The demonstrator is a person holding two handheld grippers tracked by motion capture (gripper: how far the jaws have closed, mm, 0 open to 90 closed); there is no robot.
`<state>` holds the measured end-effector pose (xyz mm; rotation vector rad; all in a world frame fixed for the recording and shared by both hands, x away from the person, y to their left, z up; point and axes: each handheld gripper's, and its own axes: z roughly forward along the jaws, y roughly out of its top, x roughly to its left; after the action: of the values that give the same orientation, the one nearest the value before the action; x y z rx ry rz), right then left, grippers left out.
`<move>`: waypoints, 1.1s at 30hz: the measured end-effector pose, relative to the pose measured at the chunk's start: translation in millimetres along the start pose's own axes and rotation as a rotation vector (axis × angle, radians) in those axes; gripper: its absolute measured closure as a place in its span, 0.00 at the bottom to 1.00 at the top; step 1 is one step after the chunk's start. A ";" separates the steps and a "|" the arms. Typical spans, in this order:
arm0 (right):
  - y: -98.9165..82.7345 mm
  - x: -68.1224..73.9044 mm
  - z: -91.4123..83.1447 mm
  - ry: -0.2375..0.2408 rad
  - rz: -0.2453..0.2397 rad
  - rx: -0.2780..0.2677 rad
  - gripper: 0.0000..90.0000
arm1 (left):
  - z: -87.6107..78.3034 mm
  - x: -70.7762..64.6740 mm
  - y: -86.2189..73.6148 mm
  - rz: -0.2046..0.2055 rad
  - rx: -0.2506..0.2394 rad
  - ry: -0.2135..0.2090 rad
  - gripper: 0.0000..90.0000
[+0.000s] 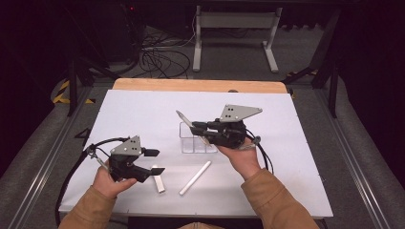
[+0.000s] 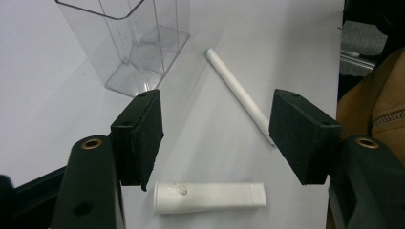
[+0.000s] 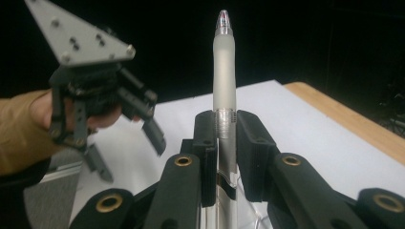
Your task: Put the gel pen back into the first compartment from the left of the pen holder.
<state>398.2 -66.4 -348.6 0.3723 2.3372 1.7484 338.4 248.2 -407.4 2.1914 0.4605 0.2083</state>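
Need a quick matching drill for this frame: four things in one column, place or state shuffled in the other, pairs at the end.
Things:
1. frosted pen
2. short white tube
3. long white stick
4. clear container

Place or state:
A. lies on the white mat just below the open left gripper
B. stands upright on the mat, under the right gripper
C. clamped between the pads of the right gripper
D. lies slanted on the mat between the short tube and the right forearm

Pairs: 1-C, 2-A, 3-D, 4-B
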 end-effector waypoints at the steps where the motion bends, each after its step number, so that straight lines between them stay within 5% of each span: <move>1: -0.1 -0.9 1.3 -0.008 0.004 -0.014 0.88 | 0.5 0.0 0.0 0.002 0.004 0.001 0.41; 8: -3.0 -7.1 12.5 -0.054 0.042 -0.090 0.88 | 0.2 -0.2 0.1 0.003 0.009 0.003 0.41; 14: -4.8 -5.8 23.5 -0.129 0.020 -0.122 0.88 | 0.9 -0.1 -0.4 -0.003 0.013 0.005 0.41; 33: -13.0 -19.2 58.2 -0.167 0.051 -0.155 0.88 | 1.7 -0.1 -0.5 0.000 0.022 0.012 0.41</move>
<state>433.2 -23.1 -377.3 0.5330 2.0798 1.8309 338.7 247.2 -408.8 2.2123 0.4712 0.2180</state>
